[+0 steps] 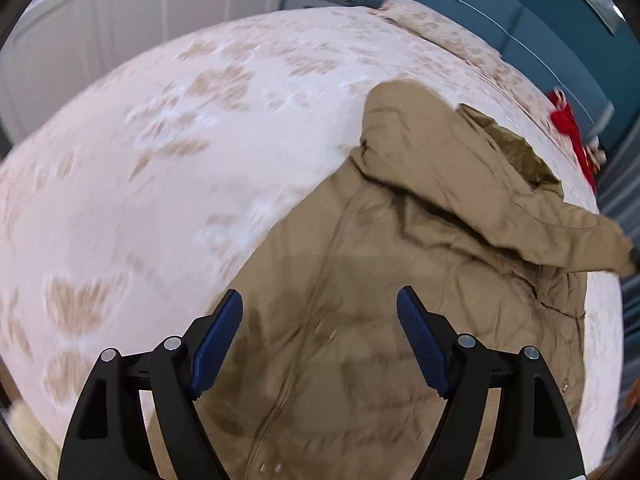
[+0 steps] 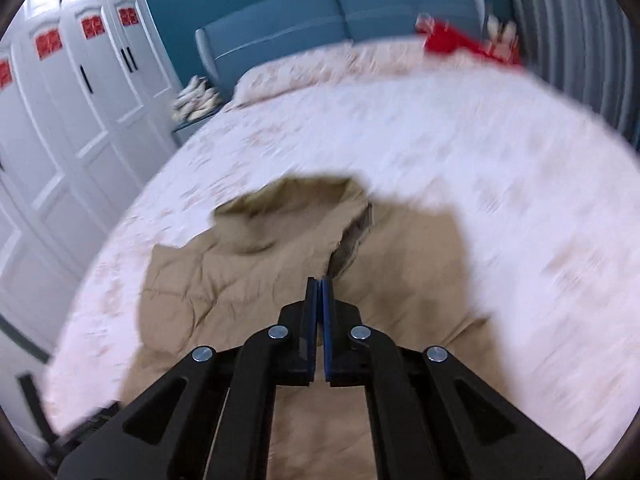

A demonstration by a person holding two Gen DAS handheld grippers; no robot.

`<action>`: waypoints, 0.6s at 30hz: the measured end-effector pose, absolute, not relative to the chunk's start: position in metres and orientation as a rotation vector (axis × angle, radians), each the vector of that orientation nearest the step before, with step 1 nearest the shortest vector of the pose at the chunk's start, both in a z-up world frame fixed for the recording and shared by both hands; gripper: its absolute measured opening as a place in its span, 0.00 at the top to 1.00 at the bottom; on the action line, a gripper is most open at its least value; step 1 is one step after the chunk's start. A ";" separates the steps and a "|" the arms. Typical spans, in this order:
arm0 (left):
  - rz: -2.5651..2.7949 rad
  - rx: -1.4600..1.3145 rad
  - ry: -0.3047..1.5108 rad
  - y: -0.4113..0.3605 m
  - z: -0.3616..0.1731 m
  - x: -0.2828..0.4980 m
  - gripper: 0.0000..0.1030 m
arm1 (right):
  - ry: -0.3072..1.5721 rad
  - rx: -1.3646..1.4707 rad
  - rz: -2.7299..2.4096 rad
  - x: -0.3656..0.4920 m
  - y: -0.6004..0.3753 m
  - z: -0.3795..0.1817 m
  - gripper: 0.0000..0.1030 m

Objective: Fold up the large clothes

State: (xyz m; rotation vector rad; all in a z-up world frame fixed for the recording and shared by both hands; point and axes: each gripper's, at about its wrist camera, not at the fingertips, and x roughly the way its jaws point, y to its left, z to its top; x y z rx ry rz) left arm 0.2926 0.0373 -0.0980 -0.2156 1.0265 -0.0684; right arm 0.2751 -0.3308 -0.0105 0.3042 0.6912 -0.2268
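A tan padded coat [image 1: 380, 280] lies spread on the bed, hood toward the headboard, one sleeve lifted and stretched out to the right [image 1: 592, 240]. My left gripper [image 1: 320, 308] is open and empty, hovering above the coat's lower body. In the right wrist view the coat [image 2: 240, 280] lies below and ahead. My right gripper [image 2: 319, 286] is shut, its blue pads pressed together over the coat's dark lining; whether cloth is pinched between them does not show. The view is motion-blurred.
The bed has a pale floral cover [image 1: 160, 160] with pillows [image 2: 304, 72] by the blue headboard [image 2: 340, 12]. A red item [image 2: 460, 44] lies at the head corner. White wardrobe doors [image 2: 80, 120] stand along the left. A nightstand holds light-coloured items [image 2: 196, 100].
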 end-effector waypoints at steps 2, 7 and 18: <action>-0.088 -0.160 1.006 0.024 -0.094 0.304 0.26 | 0.699 0.241 -0.286 0.279 -0.346 -0.012 0.99; -0.118 -0.114 0.994 -0.003 -0.093 0.338 0.26 | 0.800 0.240 -0.374 0.286 -0.380 -0.067 0.99; -0.054 -0.062 0.971 -0.033 -0.097 0.411 0.29 | 0.906 0.211 -0.380 0.294 -0.392 -0.130 0.95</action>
